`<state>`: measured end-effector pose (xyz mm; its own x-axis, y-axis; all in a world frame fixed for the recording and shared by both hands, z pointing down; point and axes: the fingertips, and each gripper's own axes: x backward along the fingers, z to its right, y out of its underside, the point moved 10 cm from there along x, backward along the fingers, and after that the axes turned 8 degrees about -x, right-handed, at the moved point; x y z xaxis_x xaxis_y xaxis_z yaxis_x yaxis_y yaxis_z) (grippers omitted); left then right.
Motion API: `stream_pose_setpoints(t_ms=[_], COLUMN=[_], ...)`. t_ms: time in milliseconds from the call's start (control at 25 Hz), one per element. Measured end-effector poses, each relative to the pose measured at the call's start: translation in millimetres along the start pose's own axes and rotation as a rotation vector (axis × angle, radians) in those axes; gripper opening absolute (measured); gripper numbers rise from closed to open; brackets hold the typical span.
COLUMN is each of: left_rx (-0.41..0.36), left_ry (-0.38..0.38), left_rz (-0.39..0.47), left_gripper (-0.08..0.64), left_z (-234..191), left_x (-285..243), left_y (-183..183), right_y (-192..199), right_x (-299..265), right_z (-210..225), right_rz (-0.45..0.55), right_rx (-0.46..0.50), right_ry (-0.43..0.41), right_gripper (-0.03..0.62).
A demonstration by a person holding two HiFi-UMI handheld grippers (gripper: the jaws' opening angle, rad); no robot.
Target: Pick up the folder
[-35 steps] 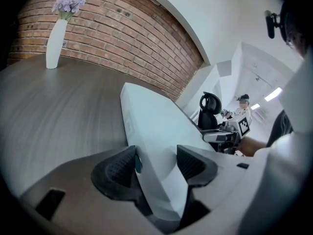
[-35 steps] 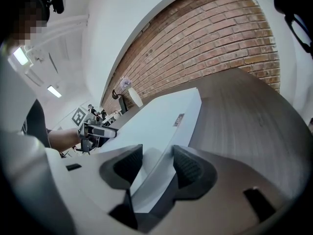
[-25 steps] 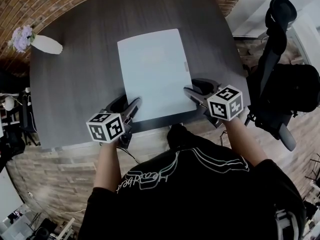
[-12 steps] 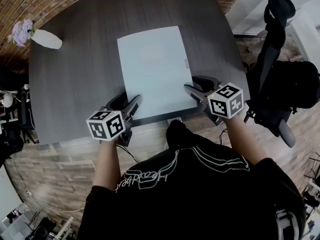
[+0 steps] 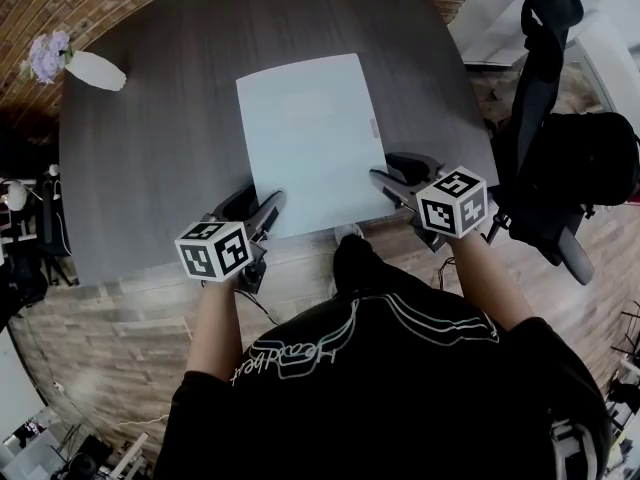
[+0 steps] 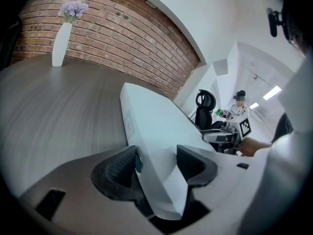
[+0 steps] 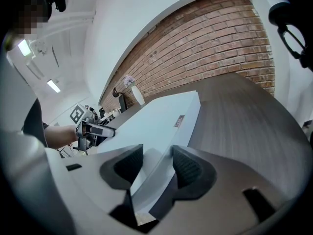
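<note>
A pale blue folder lies flat on the dark grey table, its near edge at the table's front edge. My left gripper is shut on the folder's near left corner. In the left gripper view the corner of the folder sits wedged between the two dark pads of that gripper. My right gripper is shut on the near right corner; the folder runs between that gripper's pads in the right gripper view. Each gripper shows small in the other's view.
A white vase with purple flowers stands at the table's far left corner, backed by a brick wall. A black office chair stands right of the table. The person's dark torso fills the near side.
Both grippers have drawn back toward the person with the folder, which has slid from a little inside the table to its front edge. Neither gripper's jaws have changed.
</note>
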<state>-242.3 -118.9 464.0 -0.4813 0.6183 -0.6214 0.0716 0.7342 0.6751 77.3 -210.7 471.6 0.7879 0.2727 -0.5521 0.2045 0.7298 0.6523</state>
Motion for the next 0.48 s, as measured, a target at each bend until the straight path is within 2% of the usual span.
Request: stream_pose_setpoints(t_ms=[480], left_rx=[-0.008], left_ry=[0.001], left_rz=[-0.020], left_gripper=[0.262], left_z=[12.7], left_x=[12.7], left_y=[18.6], right_y=[24.0], right_x=[13.4], right_z=[-13.2], right_rz=[0.015], right_rx=[-0.014], right_ry=[0.000], right_gripper=[0.170])
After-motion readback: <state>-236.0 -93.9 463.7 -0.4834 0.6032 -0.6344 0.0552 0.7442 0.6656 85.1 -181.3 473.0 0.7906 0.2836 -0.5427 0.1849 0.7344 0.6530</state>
